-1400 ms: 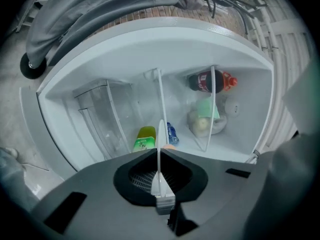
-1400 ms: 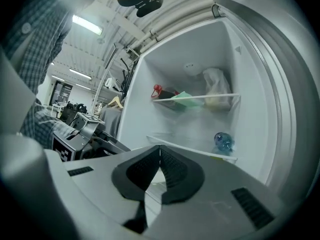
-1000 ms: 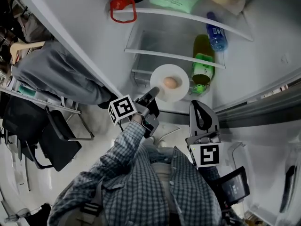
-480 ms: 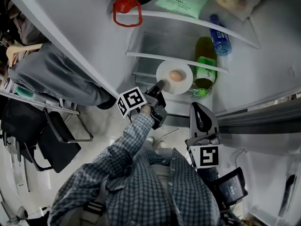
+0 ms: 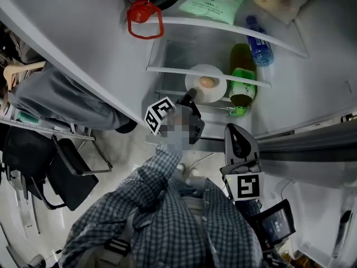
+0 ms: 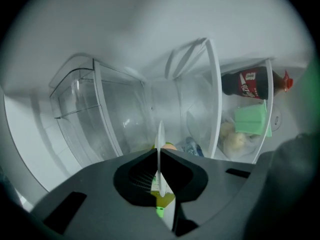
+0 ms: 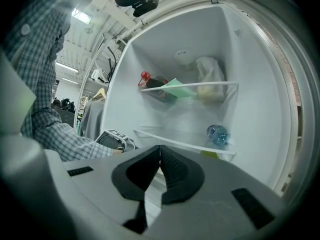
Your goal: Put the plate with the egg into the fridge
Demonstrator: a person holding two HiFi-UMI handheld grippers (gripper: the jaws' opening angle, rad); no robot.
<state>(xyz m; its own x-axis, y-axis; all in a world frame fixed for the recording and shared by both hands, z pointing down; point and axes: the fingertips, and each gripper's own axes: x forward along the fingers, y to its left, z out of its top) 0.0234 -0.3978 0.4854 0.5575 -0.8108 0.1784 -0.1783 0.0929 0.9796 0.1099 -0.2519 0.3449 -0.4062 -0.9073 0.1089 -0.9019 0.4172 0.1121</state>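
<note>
Left gripper [image 5: 188, 101] is clamped on the plate [image 5: 216, 91] rim and has pushed farther in over the last second. The plate, egg [image 5: 207, 82] centred, now crosses the shelf [image 5: 167, 70] lip, just left of the green bottle [image 5: 242, 88]. Likely not seated yet. Right gripper [image 5: 236, 134] is pinched shut on nothing, near side.

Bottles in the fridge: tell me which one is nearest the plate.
The green-labelled bottle, right beside the plate. The blue water bottle lies one shelf higher, and the red-capped bottle is higher still.
</note>
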